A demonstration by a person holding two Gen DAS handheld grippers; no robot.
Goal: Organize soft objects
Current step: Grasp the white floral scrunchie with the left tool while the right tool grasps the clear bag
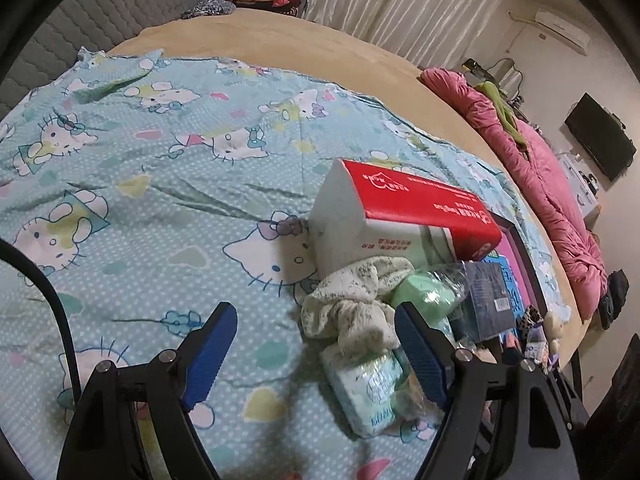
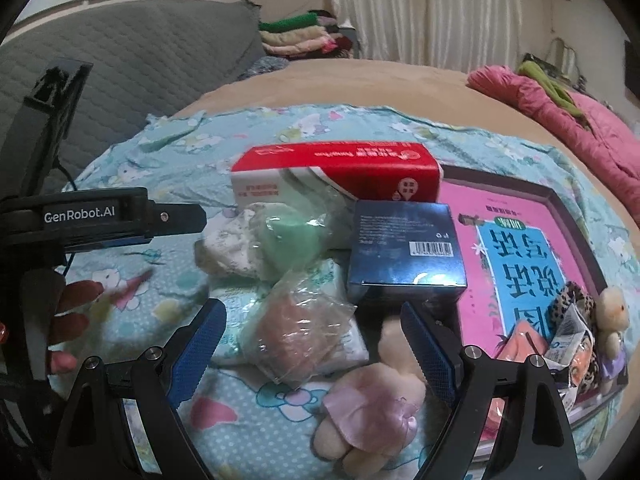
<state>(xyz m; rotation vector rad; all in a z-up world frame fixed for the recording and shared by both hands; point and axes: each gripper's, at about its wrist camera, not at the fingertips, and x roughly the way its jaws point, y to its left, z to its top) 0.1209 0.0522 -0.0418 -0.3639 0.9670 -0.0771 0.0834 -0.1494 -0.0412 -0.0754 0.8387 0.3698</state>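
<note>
Blue-padded jaws on both tools are standing wide with nothing between them: your left gripper is hovering over the sheet just left of the red tissue box, and your right gripper is hanging just in front of that box, above the pile. You are not holding anything yet, so the sorting is looking barely begun. Soft things are all still clumped against the near side of the red tissue box: the speckled cloth and the green sponge in plastic touching it, the bagged brownish sponge lying on the white wipes pack nearer to you, and the pink-dressed plush doll nearest, partly between your right fingers. Right of the box, the dark blue carton is sitting beside it, and the pink book is carrying a leopard-print item and a small plush. Everything soft is still waiting to be picked out and grouped; you are probably lining up the first grab, likely the doll or the bagged sponge.
</note>
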